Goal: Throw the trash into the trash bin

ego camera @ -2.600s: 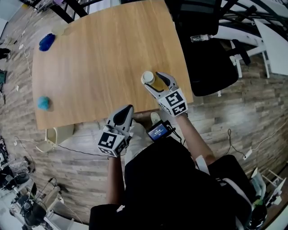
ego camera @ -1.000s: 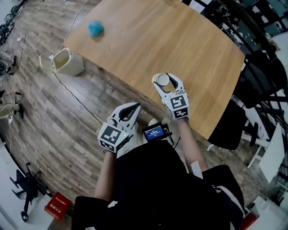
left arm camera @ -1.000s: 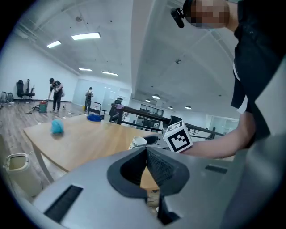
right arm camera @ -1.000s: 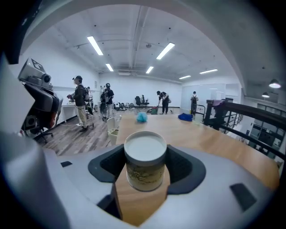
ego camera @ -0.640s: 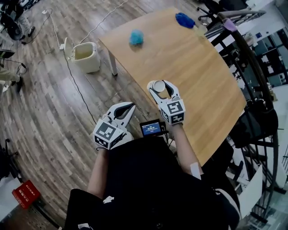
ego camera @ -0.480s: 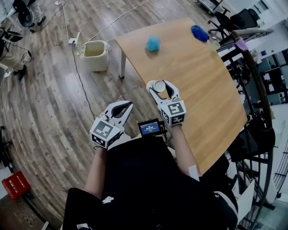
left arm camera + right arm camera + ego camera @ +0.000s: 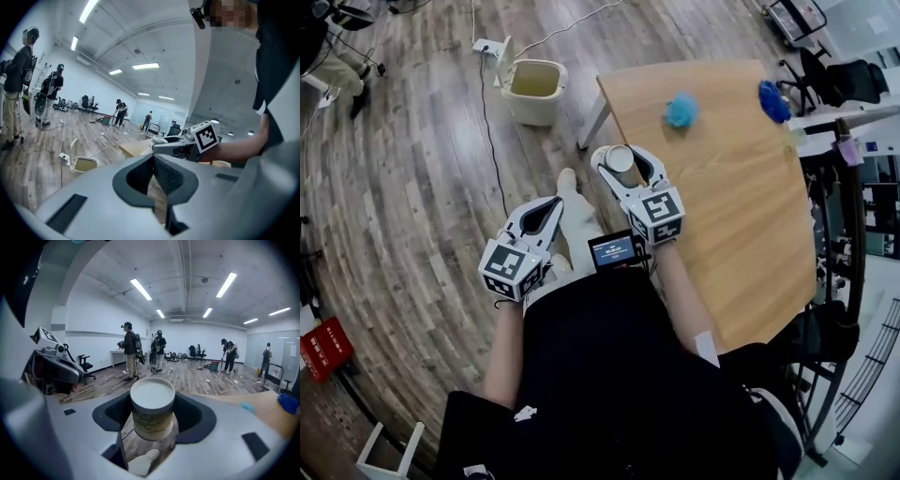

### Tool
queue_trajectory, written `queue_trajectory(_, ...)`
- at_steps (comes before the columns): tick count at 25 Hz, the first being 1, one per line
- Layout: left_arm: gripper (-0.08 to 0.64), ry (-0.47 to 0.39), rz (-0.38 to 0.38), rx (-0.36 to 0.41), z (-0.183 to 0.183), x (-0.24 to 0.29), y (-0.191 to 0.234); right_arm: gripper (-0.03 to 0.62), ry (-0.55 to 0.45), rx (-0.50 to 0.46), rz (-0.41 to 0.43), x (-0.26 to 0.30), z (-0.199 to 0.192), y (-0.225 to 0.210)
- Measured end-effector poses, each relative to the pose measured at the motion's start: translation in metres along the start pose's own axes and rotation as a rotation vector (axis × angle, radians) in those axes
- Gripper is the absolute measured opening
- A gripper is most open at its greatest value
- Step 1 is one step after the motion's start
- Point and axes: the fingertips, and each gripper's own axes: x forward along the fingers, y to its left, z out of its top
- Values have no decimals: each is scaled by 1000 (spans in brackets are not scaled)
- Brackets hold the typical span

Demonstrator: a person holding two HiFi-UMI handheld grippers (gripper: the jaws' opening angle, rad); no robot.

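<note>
Swinging away from the bench (image 7: 741, 216), the person now has the trash bin (image 7: 517, 101) ahead of both jaws in the head view, where it earlier sat far off to the left. Only the approach and drop seem left. The right gripper (image 7: 622, 171) carries one cup (image 7: 619, 156). A pale blue wad (image 7: 681, 110) and a dark blue wad (image 7: 772, 100) lie right of its jaws.

In the left gripper view, the left gripper (image 7: 154, 187) has its jaws together and empty, with the single bin ahead-left.

In the right gripper view, the jaws stand wide, clamped on the cup.
</note>
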Motion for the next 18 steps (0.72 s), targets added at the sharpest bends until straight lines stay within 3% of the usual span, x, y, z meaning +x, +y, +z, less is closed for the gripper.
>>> queue_trajectory(6, 6, 96, 54, 3, 22, 36, 85, 272, 2, 66, 93, 115, 9, -22)
queue_trajectory(9, 6, 122, 53, 30, 60, 74, 128, 272, 1, 74, 133, 176, 27, -55)
queue_trajectory(14, 6, 156, 89, 7, 103, 137, 223, 272, 8, 102, 180, 281, 57, -108)
queue_trajectory(18, 6, 170, 82, -19, 114, 167, 256, 272, 4, 127, 187, 332, 68, -133)
